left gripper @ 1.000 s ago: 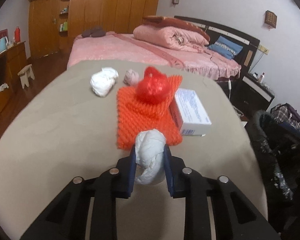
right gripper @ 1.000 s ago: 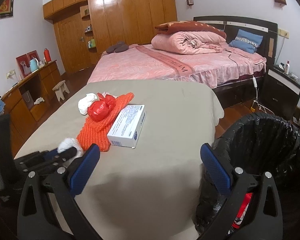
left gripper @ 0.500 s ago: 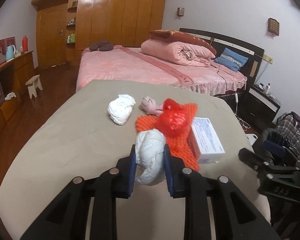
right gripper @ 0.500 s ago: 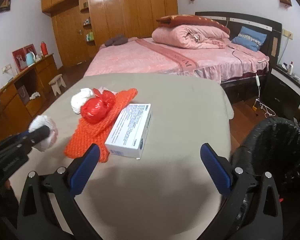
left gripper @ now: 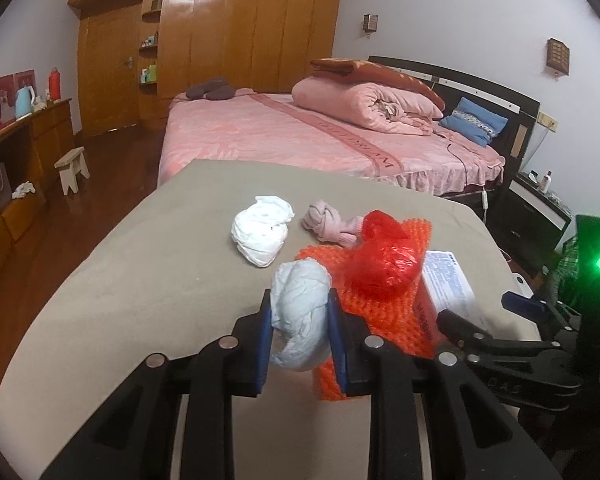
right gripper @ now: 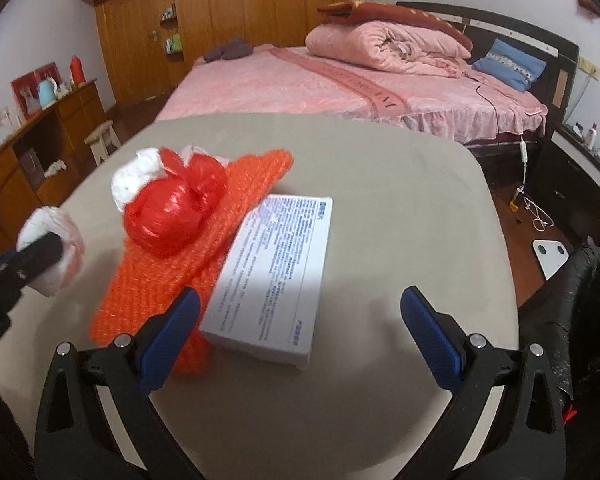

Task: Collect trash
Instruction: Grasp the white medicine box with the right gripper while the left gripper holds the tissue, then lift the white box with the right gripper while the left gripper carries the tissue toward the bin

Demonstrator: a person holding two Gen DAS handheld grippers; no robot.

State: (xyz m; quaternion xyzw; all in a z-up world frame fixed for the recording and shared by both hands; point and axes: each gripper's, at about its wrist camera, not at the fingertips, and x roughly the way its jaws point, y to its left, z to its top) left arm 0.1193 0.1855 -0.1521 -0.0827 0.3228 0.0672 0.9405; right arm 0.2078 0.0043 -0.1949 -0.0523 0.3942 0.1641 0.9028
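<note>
My left gripper [left gripper: 299, 300] is shut on a white crumpled tissue wad [left gripper: 300, 300] and holds it above the beige table [left gripper: 140, 280]. That wad [right gripper: 56, 256] also shows at the left of the right wrist view. My right gripper [right gripper: 300, 304] stands wide open just above the white printed box [right gripper: 276, 272], nothing between its pads. The box lies against an orange foam net [right gripper: 172, 280] that carries a red plastic bag ball [right gripper: 172, 212]. Behind these lie a second white wad [left gripper: 262, 232] and a pink twisted wad [left gripper: 328, 224].
A black-lined trash bin [right gripper: 588, 312] stands off the table's right edge. Beyond the table is a pink bed [left gripper: 300, 132], with a wooden wardrobe [left gripper: 220, 32] behind it. A wooden sideboard [left gripper: 16, 152] and small stool [left gripper: 73, 168] are at the left.
My right gripper has swung from the trash bin leftward and down over the white box. My left gripper has pulled back and up from the orange net, still gripping the wad.
</note>
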